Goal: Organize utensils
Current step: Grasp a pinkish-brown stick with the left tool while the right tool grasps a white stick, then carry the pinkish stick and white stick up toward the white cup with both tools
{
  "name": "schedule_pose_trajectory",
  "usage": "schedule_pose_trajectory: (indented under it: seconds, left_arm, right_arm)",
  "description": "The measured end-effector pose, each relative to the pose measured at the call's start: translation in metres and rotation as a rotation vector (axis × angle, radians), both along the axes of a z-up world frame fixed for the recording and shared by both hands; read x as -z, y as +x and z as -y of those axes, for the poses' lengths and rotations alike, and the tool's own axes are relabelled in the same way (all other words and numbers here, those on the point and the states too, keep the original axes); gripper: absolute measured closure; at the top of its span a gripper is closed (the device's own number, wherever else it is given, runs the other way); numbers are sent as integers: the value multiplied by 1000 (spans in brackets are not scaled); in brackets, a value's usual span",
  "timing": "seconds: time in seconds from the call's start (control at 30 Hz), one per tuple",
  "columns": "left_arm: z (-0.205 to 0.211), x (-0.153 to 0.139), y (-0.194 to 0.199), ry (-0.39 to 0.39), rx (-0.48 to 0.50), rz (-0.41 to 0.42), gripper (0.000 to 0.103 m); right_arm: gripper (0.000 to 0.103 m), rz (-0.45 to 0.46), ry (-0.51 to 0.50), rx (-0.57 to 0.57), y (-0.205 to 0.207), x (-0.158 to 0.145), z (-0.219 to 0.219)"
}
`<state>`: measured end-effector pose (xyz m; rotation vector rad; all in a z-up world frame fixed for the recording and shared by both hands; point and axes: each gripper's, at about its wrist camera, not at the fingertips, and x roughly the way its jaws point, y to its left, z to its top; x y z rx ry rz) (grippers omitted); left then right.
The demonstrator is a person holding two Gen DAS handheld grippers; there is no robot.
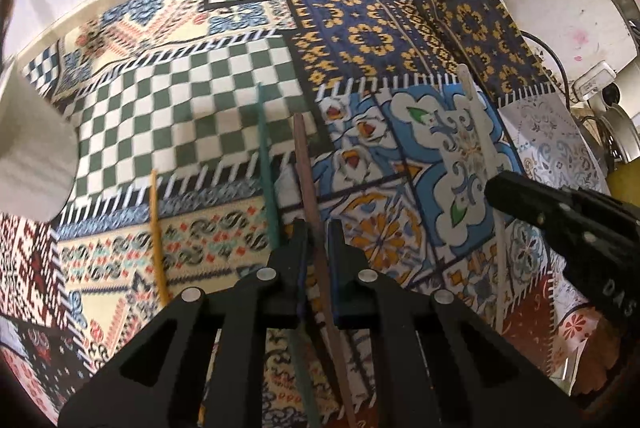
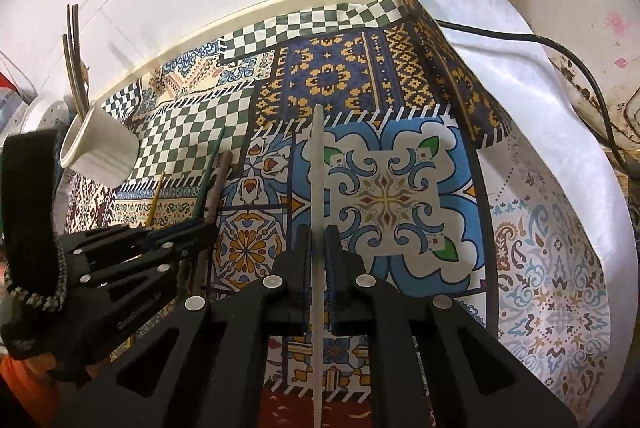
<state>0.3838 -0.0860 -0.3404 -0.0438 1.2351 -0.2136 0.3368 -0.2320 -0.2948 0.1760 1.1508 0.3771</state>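
Patterned cloth [image 1: 224, 96] covers the counter up to its pale back edge by the white wall. Left gripper [image 1: 318, 228] is clamped on a brown stick [image 1: 306, 164], a green stick [image 1: 266, 148] just beside it, a yellow stick [image 1: 157, 228] further toward the left edge. Right gripper [image 2: 318, 232] pinches a white stick [image 2: 317, 172] over the blue tile print. White cup [image 2: 100, 152] stands near the left edge holding dark sticks [image 2: 74, 52]. White appliance [image 1: 560, 8] and black cord [image 2: 560, 40] crowd the right edge.

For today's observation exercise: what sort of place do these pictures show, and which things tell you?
Probably a home kitchen or dining corner: a patterned tablecloth, a white cup holding dark sticks, chopsticks lying loose, and a corded white appliance by the wall.
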Motion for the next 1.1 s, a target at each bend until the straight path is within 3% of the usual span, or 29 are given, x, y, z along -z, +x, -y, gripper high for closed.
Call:
schedule_pose_trajectory:
  seconds: [0.2,0.47,0.6,1.1]
  left_arm:
    - [22,0,16,46,69,-26,96]
    - [29,1,29,64,71,-43,99]
    - [26,0,28,23,51,-48,99]
    - [3,-98,-45,-63,18,184,99]
  right_arm:
    - [97,9,12,12,2,-3,5]
    - [97,42,33,26,-2,-17,8]
    - [97,73,43,32,-8,-29,9]
    - [97,199,49,2,-48,-81,-4]
